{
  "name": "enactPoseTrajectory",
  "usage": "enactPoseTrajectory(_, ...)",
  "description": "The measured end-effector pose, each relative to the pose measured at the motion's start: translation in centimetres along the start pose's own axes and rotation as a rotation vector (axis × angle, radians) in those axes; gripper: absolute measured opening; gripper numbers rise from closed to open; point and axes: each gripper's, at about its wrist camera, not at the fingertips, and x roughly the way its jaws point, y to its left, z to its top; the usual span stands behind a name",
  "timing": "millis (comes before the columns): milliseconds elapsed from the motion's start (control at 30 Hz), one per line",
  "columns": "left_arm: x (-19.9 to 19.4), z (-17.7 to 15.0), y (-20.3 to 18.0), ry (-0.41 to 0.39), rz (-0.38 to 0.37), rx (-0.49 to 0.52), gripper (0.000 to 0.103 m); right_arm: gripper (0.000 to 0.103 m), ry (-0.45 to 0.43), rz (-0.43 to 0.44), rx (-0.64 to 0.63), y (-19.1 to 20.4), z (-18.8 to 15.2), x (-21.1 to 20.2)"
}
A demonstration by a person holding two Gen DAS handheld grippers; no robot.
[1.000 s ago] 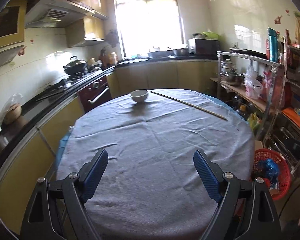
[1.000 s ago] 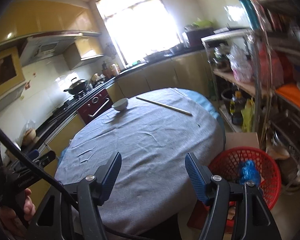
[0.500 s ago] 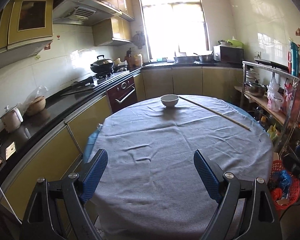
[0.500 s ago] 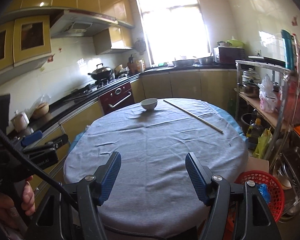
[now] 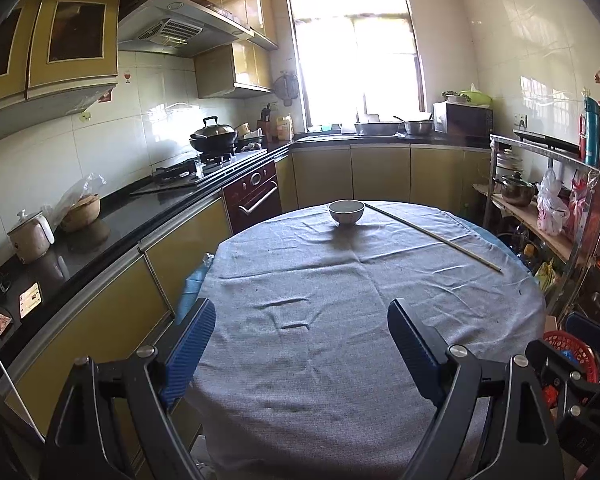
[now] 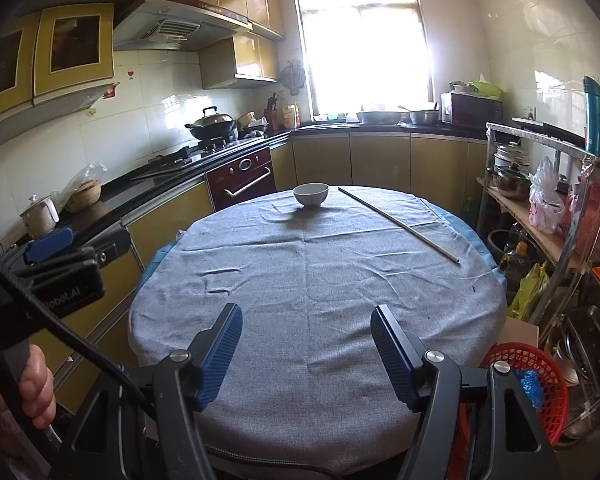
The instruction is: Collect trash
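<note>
search step: left gripper and right gripper both spread, empty, above round table; red basket possibly the bin; next, locate trash.

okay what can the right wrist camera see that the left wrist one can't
Only the right wrist view shows the person's left hand holding the left gripper's body, and the blue trash inside the red basket. Only the left wrist view shows the socket and small items at the near end of the counter. Both show the table, bowl, long stick, stove, window and shelf rack, with the left gripper and right gripper open and empty.
</note>
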Motion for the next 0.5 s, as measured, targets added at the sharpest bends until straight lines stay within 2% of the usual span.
enactPoseTrajectory(500, -1.0, 0.3, 0.8, -0.021, 0.012, -0.027, 0.088, 0.070, -0.012, -0.016, -0.006, 0.8, 1.4, -0.3)
